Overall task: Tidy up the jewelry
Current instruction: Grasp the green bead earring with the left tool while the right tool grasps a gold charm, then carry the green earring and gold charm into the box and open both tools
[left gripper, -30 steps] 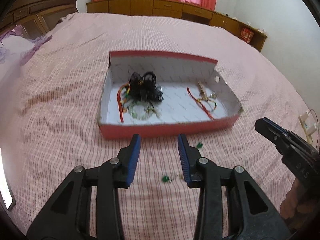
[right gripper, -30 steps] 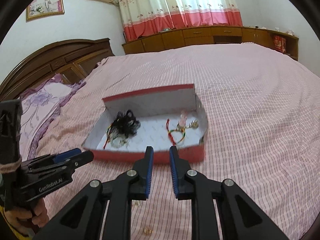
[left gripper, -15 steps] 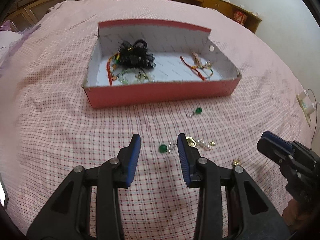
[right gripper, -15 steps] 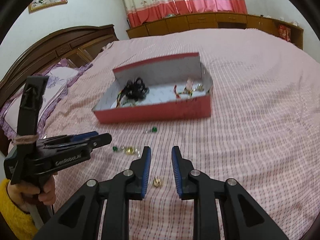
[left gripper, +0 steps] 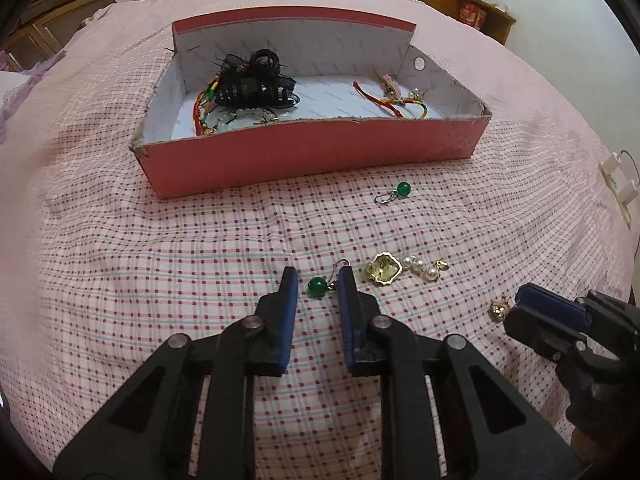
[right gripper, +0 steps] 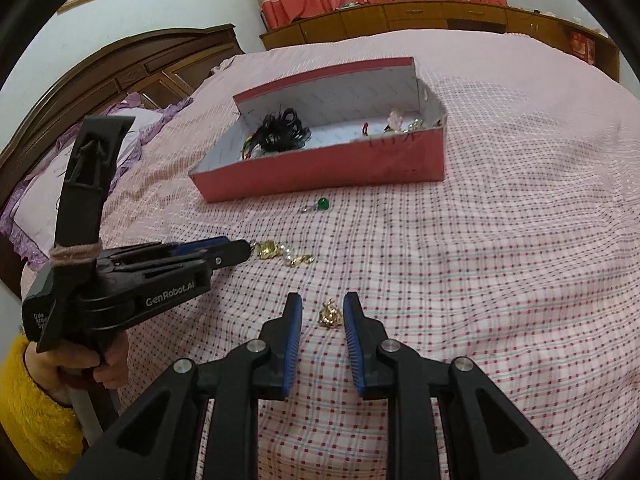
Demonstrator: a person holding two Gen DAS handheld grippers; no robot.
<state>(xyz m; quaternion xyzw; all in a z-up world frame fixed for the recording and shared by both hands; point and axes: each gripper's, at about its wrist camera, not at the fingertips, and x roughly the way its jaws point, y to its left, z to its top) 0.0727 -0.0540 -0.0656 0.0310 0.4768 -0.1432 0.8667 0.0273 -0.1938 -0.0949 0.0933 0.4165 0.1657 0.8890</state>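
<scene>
A red box [left gripper: 312, 152] with white inside holds black hair clips [left gripper: 252, 80] and red cord bracelets [left gripper: 384, 100]. On the checked bedspread, my left gripper [left gripper: 317, 280] is open with a green bead earring [left gripper: 318, 286] between its fingers. A second green bead earring [left gripper: 402, 190] lies nearer the box. A gold and pearl piece [left gripper: 400, 268] lies right of the left gripper. My right gripper [right gripper: 322, 307] is open around a small gold charm [right gripper: 330, 314], which also shows in the left wrist view [left gripper: 499, 308].
The pink checked bed [right gripper: 500, 240] stretches all around. A wooden headboard [right gripper: 132, 68] and purple pillows [right gripper: 36, 196] are at the left. Wooden cabinets [right gripper: 420, 20] run along the far wall. The box [right gripper: 320, 168] stands beyond the loose pieces.
Both grippers have come down and forward toward the bedspread. The left now brackets the green bead earring and the right brackets the gold charm. Both stay open.
</scene>
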